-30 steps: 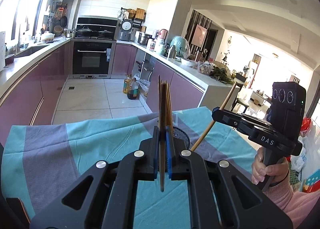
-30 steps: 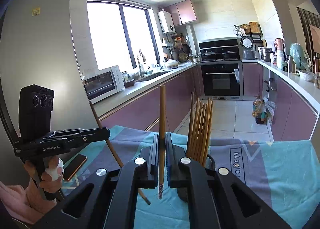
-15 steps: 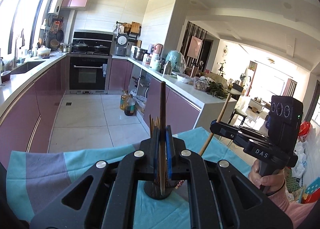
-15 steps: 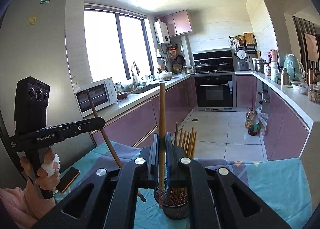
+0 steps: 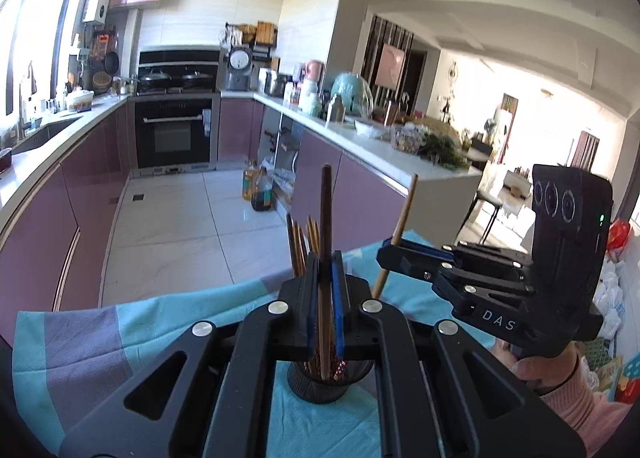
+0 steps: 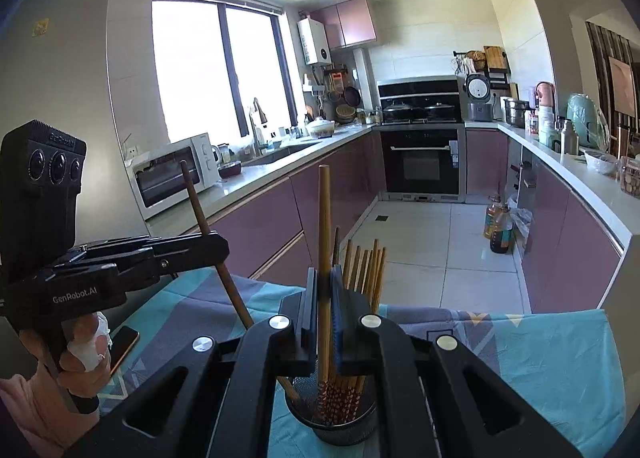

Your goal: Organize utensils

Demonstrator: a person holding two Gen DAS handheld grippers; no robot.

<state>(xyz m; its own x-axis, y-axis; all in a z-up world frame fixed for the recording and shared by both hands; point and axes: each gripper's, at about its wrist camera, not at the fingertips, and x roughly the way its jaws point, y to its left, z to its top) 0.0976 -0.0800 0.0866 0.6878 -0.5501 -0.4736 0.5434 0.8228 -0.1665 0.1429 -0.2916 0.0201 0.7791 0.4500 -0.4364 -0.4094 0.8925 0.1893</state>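
Note:
A black mesh holder with several chopsticks stands on the teal cloth, also in the right wrist view. My left gripper is shut on a dark chopstick, upright, its lower tip inside the holder. My right gripper is shut on a lighter wooden chopstick, upright, its tip over the holder mouth. The right gripper shows in the left view and the left gripper in the right view; both hover just above the holder.
A teal and grey cloth covers the table. A phone lies on it at the left. Purple kitchen cabinets, an oven and oil bottles on the floor lie beyond the table edge.
Both grippers have risen and tilted over the holder, which has come into view below them. The two held chopsticks now point down into its mouth.

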